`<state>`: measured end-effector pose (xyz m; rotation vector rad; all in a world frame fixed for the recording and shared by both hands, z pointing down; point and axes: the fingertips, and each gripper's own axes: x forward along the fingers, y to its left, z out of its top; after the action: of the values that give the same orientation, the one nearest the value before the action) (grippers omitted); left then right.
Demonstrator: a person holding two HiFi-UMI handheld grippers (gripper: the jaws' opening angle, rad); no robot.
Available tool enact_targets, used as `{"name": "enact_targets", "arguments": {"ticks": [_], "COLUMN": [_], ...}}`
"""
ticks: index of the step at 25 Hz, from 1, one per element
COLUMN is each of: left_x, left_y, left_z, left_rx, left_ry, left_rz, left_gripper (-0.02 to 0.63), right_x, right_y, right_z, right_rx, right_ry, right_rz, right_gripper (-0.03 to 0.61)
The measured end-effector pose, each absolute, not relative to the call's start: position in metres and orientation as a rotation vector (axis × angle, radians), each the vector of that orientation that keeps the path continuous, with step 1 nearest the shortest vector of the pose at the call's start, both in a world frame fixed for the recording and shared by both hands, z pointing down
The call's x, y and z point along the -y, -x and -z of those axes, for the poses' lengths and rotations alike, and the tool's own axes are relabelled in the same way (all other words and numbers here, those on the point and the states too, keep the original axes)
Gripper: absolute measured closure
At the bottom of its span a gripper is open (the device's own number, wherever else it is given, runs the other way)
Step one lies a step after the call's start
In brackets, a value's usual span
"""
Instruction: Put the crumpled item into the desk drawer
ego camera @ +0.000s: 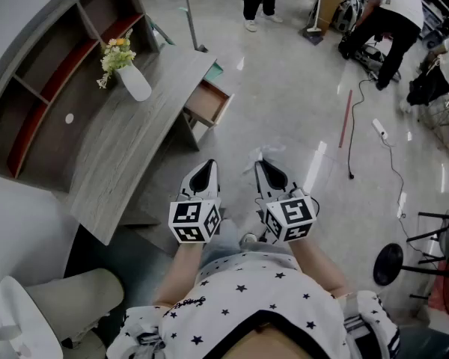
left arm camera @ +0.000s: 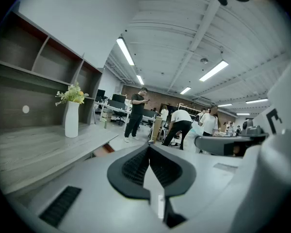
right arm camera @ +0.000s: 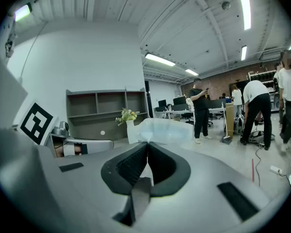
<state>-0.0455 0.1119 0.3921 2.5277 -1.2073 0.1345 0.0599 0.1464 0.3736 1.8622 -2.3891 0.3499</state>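
Two pairs of jaws are pressed together: the right gripper pinches the crumpled item, the left gripper nothing. The pulled-out drawer lies ahead and leftward, nearer the left gripper.

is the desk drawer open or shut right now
Open. In the head view the drawer is pulled out from under the desk, and its wooden inside shows.
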Motion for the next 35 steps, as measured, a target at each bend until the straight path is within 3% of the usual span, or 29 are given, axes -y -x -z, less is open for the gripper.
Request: {"name": "enact_targets", "arguments": {"ticks": [12, 35], "left_x": [-0.169, -0.168], "left_y": [0.043, 0.028], "left_z": [-0.4, -0.408], "left_rx": [1.241, 1.295], "left_ry": [-2.487, -2.451], "left_rz": [-0.095, -0.133], "left_gripper": [0.601, 0.601], "right_x": [-0.2, -0.183], "right_y": [-0.07, -0.087], "right_z": [-0.377, -0.384], "right_rx": [2.414, 2.501], "right_ry": [-1.829, -1.76], "right_rz": [-0.323, -0.393], "right_gripper": [0.58, 0.578]}}
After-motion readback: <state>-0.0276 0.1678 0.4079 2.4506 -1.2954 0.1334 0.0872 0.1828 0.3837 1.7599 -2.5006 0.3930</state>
